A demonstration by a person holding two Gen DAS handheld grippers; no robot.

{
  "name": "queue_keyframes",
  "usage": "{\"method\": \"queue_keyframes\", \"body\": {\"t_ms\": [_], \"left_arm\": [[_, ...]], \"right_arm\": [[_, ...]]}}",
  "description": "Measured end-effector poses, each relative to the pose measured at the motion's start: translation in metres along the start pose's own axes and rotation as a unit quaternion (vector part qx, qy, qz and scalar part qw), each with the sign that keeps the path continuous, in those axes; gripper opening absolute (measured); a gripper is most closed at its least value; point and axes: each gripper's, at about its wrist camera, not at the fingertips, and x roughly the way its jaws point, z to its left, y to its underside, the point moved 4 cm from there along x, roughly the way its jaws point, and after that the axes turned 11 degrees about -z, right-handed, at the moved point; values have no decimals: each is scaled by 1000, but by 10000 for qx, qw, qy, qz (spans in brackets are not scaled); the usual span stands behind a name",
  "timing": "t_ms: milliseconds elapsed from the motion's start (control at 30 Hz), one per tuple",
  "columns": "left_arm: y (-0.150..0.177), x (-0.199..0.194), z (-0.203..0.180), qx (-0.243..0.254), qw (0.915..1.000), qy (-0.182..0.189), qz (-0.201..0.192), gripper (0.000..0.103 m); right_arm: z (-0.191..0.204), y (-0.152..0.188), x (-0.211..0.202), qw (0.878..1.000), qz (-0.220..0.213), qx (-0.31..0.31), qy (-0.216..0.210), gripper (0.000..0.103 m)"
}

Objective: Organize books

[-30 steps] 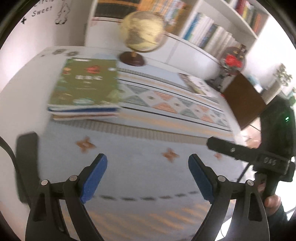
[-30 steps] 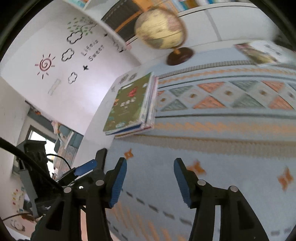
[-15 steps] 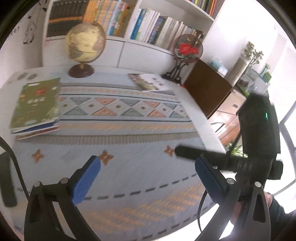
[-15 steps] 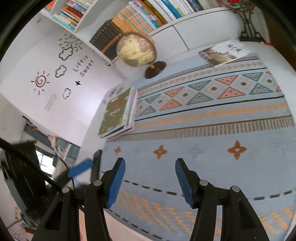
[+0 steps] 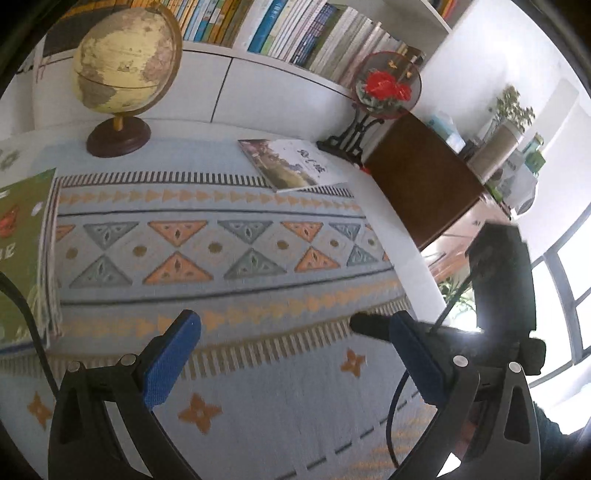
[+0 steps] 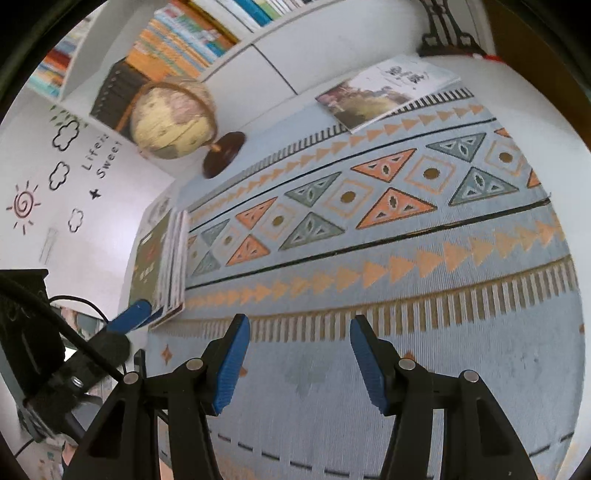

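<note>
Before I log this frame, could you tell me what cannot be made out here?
- Stack of books: left wrist view, cut by the left edge; count unclear.
- Same stack: right wrist view, blurred, cover unreadable.
- Single book: title too small.
- Shelf spines: unreadable.
- Fan stand: top cut off.

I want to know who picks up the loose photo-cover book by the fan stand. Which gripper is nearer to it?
Right, marginally. The right gripper and the left gripper both hover open over the runner's near edge, well short of the photo-cover book; the right is on the book's side.
</note>
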Motion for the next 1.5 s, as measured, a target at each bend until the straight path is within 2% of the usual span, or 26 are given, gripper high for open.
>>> {"method": "queue_keyframes", "body": {"t_ms": [200,367,567,700,800,933,1100,1233,1500], "left_arm": [[-27,42,12,-279,9995,147,50,102],[-41,98,10,-261,9992,2,294,102],[-61,154,9,-285,9987,-264,328,102],[-68,193,18,-327,9979,-433,355,102],[-75,210,23,-429,9977,-464,233,102],[-85,231,27,-258,9979,-567,165,102],[-85,245,39,-408,9971,-631,113,102],[-83,250,46,-511,9963,-674,118,102],[-83,256,53,-386,9966,-726,108,102]], "right_arm": [[-21,-21,13,9995,89,-1,306,55],[-63,-62,21,9980,-96,44,629,55],[-109,-146,49,9961,-378,-53,793,55],[-136,-215,71,9931,-753,-84,897,55],[-151,-256,93,9907,-880,-204,1015,55],[-161,-303,125,9886,-932,-424,1108,55],[-161,-337,166,9869,-823,-762,1157,55],[-158,-350,187,9854,-717,-1038,1146,55],[-144,-369,214,9804,-586,-1464,1180,55]]}}
